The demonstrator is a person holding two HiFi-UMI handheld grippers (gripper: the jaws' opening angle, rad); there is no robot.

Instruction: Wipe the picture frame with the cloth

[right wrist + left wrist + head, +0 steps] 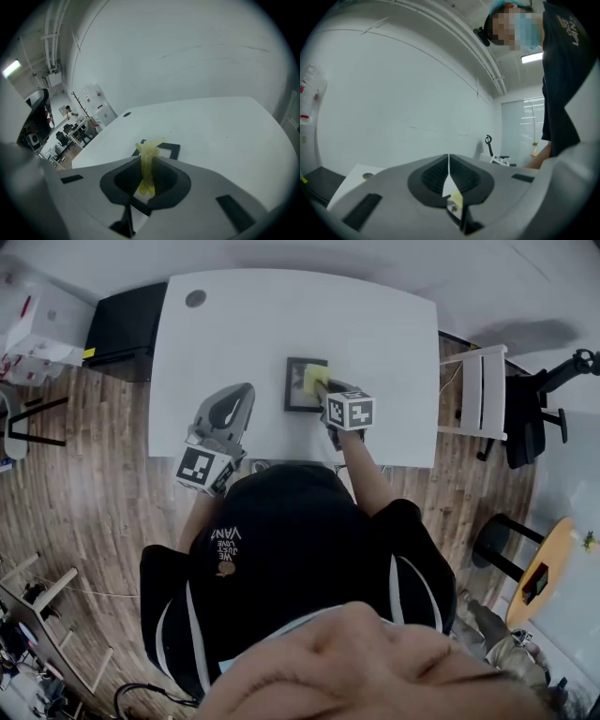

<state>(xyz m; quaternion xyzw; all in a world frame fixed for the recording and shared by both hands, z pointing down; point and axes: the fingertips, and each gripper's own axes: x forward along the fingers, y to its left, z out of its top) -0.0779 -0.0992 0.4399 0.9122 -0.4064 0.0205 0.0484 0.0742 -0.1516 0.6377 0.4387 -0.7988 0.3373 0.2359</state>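
A small black picture frame point(300, 388) lies flat on the white table point(272, 324), also seen as the picture frame point(169, 150) just beyond the right jaws. My right gripper point(323, 390) is shut on a yellow cloth point(314, 378), and the cloth point(147, 164) sticks up between the jaws over the frame's right side. My left gripper point(232, 409) hovers over the table's near left part, jaws closed with nothing held; in its own view the left gripper point(449, 165) points up toward the wall.
A round grey cable hole point(195, 298) sits in the table's far left corner. A black cabinet point(122, 329) stands left of the table, a white chair point(483, 395) on its right. A black office chair point(534, 409) is further right.
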